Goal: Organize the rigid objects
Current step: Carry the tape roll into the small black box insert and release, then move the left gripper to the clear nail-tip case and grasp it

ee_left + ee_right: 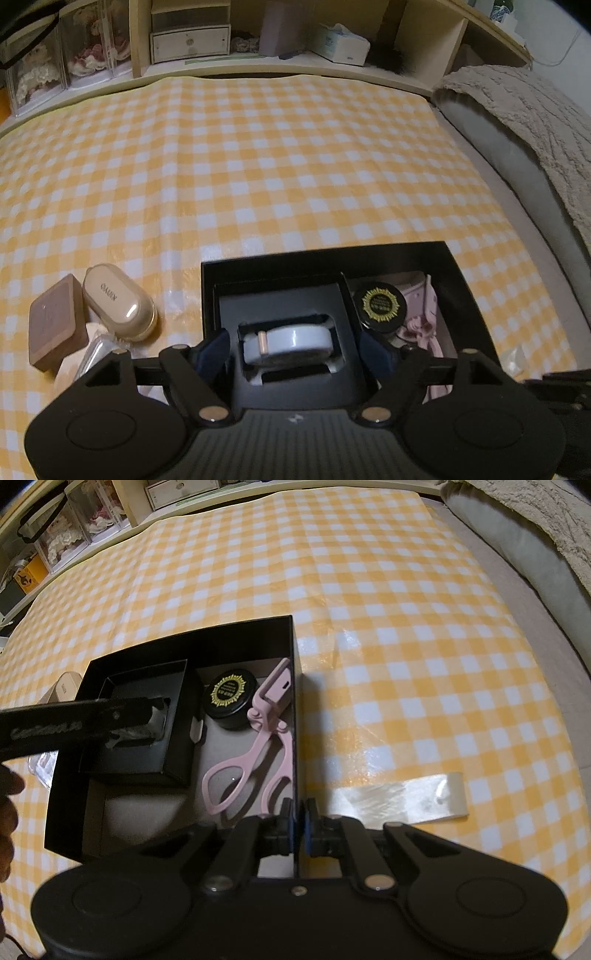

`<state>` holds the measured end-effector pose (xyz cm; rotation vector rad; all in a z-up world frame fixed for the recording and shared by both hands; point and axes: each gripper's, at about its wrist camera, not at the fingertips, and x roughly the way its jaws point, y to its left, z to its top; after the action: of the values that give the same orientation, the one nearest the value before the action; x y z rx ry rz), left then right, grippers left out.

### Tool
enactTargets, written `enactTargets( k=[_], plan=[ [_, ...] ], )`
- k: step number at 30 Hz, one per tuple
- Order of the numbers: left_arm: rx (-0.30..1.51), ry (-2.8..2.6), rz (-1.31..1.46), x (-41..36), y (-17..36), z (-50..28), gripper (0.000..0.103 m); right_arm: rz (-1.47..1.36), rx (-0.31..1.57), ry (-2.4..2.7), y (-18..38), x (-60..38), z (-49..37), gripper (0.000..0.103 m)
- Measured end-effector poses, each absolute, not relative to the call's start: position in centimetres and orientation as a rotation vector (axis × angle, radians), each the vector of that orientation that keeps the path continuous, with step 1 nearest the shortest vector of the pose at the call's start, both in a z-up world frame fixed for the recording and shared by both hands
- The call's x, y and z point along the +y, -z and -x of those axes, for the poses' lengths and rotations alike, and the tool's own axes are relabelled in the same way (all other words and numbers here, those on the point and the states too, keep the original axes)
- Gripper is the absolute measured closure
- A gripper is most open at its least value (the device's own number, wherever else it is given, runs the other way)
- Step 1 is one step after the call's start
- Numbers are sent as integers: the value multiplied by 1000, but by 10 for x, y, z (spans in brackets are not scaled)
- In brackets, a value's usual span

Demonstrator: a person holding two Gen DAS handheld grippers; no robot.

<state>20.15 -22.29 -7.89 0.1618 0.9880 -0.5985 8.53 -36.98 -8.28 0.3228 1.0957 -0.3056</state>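
Pink metal eyelash curler (424,321): in the left wrist view mostly hidden behind the black round jar with gold sunburst label (382,305) and the left claw's arm.
Clear plastic piece (94,354): partly covered by the left claw; what it is cannot be told.
Pale round disc in the small black inner box (157,720): in the right wrist view largely hidden by the dark blurred bar crossing it.
Gold label text on the jar: too small to read.
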Motion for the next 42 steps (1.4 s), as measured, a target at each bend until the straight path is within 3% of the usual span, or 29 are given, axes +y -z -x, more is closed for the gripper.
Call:
enactTargets(
  k=[8,12,18,31,42],
  plan=[
    [999,659,-183,-207,66,-178,20,-319,1095,305,83,-370,-85,97],
    [999,683,-173,-199,59,-165,8,-321,1095,306,83,-369,-85,97],
    [983,747,-200,-189,46,-144,1,-317,1097,307,83,-369,-84,97],
    [971,781,-260,-148,40,-117,0,-314,1099,308,84,-369,-84,97],
    [974,675,-192,-115,51,-137,0,-301,1106,311,85,-368,-85,97]
  ],
)
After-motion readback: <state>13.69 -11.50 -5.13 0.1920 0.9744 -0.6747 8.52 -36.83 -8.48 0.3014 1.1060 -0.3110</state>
